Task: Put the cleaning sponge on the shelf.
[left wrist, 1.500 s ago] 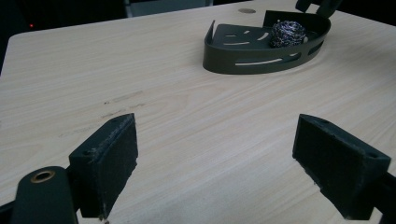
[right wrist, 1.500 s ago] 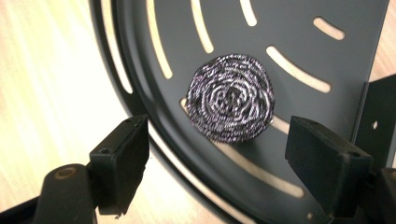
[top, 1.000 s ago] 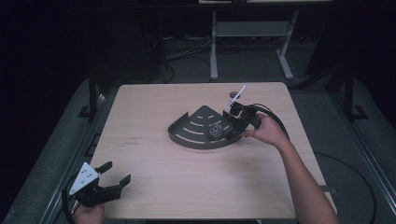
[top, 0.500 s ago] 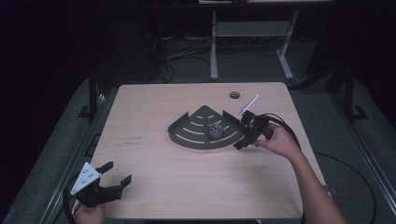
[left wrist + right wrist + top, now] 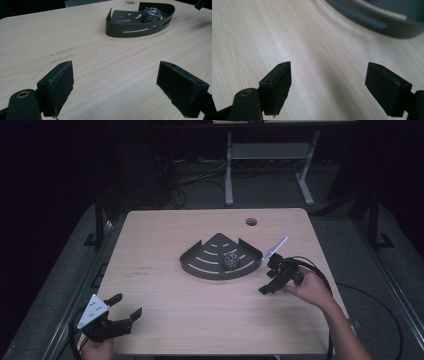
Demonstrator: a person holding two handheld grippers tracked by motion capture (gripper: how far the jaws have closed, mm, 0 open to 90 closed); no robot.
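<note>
Two grippers sit over the worktop (image 5: 165, 245). We see the left gripper (image 5: 121, 314) at the near left corner, fingers (image 5: 58, 86) spread and empty. The right gripper (image 5: 269, 283) lies just right of the tray (image 5: 200, 265), fingers (image 5: 278, 83) spread and empty. The tray sits mid-worktop, and a ball (image 5: 230, 260) rests in its right part.

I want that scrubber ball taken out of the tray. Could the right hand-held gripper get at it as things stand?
Probably yes: the right hand-held gripper is open beside the corner tray, whose low wall leaves the scrubber ball exposed from above.
</note>
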